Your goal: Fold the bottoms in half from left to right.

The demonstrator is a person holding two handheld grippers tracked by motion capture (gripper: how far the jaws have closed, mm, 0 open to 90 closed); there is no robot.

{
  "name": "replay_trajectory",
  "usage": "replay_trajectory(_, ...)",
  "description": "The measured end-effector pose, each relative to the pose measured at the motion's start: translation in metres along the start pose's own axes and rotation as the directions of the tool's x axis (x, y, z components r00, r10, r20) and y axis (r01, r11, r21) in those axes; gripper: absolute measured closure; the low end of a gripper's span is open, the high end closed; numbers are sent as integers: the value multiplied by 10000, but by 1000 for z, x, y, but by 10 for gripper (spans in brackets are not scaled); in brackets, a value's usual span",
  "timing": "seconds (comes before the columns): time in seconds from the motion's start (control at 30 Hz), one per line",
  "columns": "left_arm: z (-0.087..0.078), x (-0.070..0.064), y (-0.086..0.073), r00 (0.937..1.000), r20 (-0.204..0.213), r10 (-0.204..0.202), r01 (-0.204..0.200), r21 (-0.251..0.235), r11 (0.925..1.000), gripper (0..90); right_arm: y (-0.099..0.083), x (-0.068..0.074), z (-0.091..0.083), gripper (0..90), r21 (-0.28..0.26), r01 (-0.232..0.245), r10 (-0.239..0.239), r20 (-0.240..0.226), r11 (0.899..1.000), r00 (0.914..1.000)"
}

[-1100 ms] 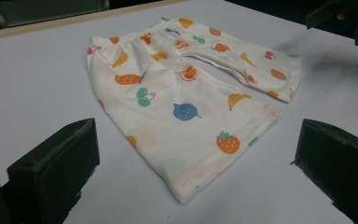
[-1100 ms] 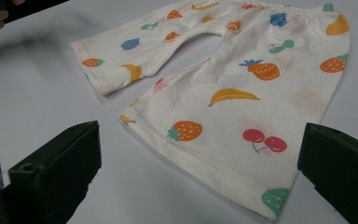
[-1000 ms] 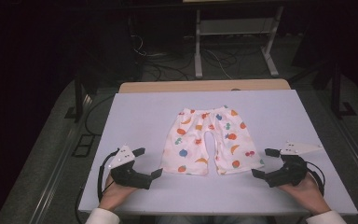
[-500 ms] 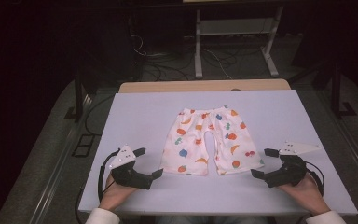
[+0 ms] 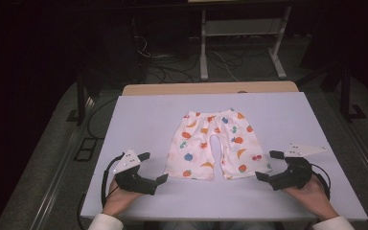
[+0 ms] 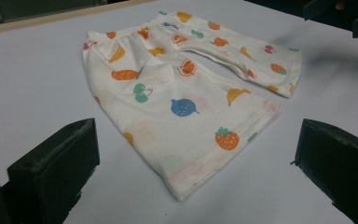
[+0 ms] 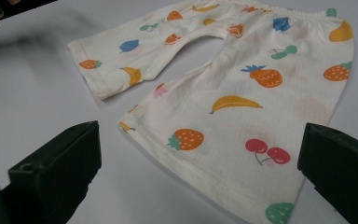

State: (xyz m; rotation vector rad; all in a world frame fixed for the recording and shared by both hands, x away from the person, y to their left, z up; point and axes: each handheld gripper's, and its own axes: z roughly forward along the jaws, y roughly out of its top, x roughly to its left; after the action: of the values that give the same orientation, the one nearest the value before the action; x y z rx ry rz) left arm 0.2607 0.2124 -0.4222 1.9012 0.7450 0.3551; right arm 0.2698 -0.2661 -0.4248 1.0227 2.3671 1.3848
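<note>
Lying flat mid-table on the pale lavender tabletop [image 5: 139,120], small cream cotton shorts printed with coloured fruit [image 5: 215,143], waistband far, leg hems near; flanking those hems without touching, left gripper [image 5: 153,167] and right gripper [image 5: 270,165], jaws wide, holding nothing

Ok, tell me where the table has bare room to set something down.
Bare table lies left of the shorts, right of them toward the far right corner, and in a strip beyond the waistband. Crowded: the near edge, where the left gripper and right gripper, both open, flank the leg hems.
</note>
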Motion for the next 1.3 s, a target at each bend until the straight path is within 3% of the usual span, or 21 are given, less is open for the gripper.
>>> replay_trajectory(0.53, 1, -1, -1, 10000, 30, -64, 63, 51, 10000, 0, 19, 7, 7, 0, 402, 331, -326, -126, 9986, 9994)
replay_trajectory(1.3, 1, -1, -1, 10000, 38, -70, 70, 74, 9999, 0, 46, 7, 17, 0, 433, 658, -640, -416, 9969, 9971)
